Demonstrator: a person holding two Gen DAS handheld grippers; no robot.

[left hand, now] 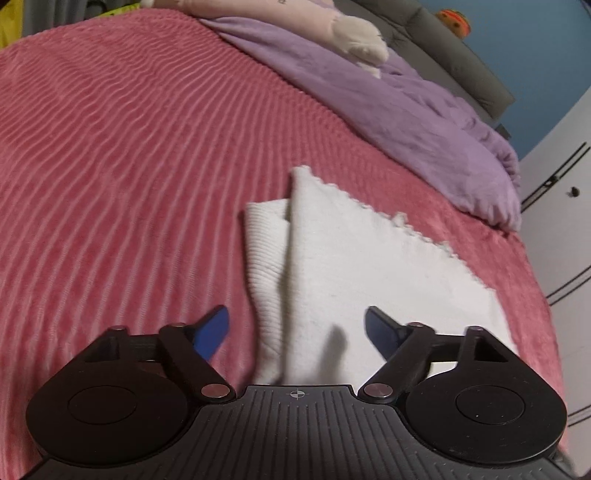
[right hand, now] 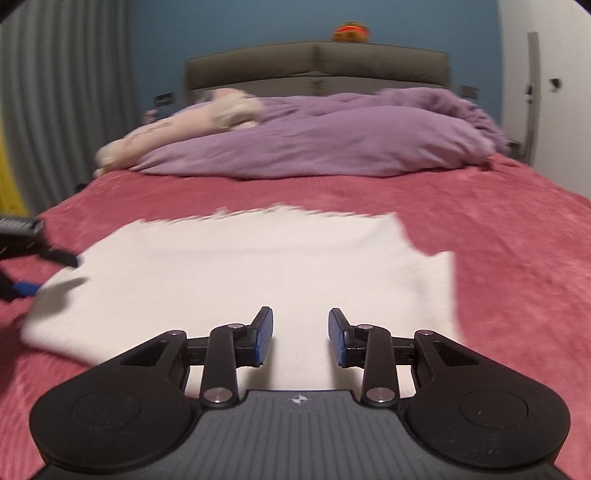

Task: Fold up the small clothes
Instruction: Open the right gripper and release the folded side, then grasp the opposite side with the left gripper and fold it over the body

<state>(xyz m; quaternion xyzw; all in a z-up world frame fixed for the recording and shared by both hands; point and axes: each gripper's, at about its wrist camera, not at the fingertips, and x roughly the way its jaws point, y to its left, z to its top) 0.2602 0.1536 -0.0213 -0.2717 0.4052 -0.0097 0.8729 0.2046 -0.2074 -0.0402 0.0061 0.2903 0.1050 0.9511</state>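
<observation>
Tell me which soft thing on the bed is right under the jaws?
The white garment. It lies flat on the pink bedspread beneath both open grippers; the purple blanket and the plush toy sit far back by the headboard.

Dim warm indoor light, motion blur, strong fisheye edge bending.

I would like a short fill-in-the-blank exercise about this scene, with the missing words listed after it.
1. The white garment lies on a ribbed ____ bedspread.
2. The crumpled duvet near the headboard is ____.
3. Both the left gripper and the right gripper are ____ and hold nothing.
4. The small toy on top of the headboard is ____.

Missing words: pink; purple; open; orange
</observation>
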